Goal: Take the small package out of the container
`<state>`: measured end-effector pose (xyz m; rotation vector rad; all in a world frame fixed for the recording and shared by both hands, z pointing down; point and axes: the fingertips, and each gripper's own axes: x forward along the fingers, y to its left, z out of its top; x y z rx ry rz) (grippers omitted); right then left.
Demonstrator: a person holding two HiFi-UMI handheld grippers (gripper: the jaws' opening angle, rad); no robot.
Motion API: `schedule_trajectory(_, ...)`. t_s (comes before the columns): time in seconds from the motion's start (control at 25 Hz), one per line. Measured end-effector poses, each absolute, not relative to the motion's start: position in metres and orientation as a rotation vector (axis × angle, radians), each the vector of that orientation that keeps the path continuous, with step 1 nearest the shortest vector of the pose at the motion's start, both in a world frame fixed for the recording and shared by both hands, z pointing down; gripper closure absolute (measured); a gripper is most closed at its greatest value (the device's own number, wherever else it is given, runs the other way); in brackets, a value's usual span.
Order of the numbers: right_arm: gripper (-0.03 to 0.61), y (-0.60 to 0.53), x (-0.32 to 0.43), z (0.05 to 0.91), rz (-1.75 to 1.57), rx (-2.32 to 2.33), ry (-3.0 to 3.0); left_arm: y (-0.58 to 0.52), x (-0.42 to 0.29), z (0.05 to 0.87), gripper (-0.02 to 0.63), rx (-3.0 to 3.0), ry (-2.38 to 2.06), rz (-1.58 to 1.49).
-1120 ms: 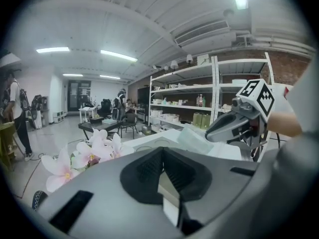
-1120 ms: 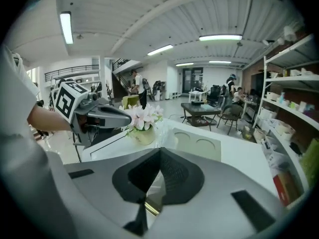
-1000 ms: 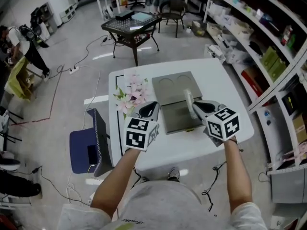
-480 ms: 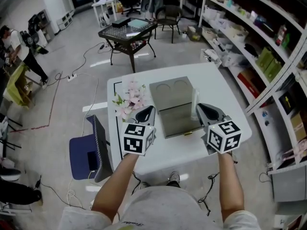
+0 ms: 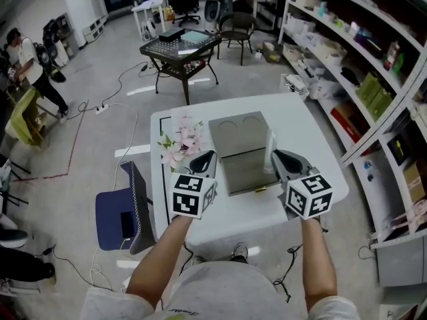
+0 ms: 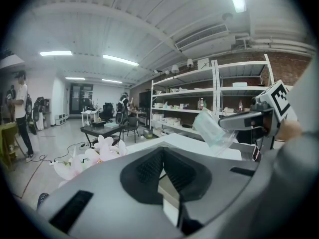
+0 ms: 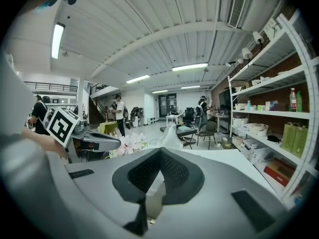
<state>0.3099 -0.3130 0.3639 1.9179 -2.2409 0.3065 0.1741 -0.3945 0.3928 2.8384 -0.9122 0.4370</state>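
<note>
Desk [image 5: 313, 139] white, grey container [image 5: 247, 169] open at centre, flowers [image 5: 179, 142] left. L gripper [image 5: 207, 157] by container's left edge, fingers [image 6: 144, 169] pressed together, empty. R gripper [image 5: 275, 155] pinching small package [image 5: 269, 144], held up at container's right edge.

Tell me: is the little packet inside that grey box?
Out. The right gripper pinches the small package in the air, clear of the open container.

**Head view:** set high above the person, facing steeply down on the white table [image 5: 310, 129].

**Left gripper view:** set low, just above the tabletop, looking along its jaws down the room. The right gripper [image 6: 223, 126] is close at its right edge.

**Right gripper view:** set at the same height and heading. The left gripper [image 7: 117, 144] is at its left edge.

**Shared by all three:** flowers [image 5: 181, 141], shelving [image 5: 360, 59], small package [image 6: 212, 128].
</note>
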Motion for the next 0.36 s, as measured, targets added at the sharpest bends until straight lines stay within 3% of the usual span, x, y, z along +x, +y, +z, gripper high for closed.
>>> schedule_trajectory(0.36,0.575,-0.3171,0.3096,0.3640,0.304,1.906,-2.251,-0.3964,0.1739,0.3936,0.609,2.833,-0.917,0.440)
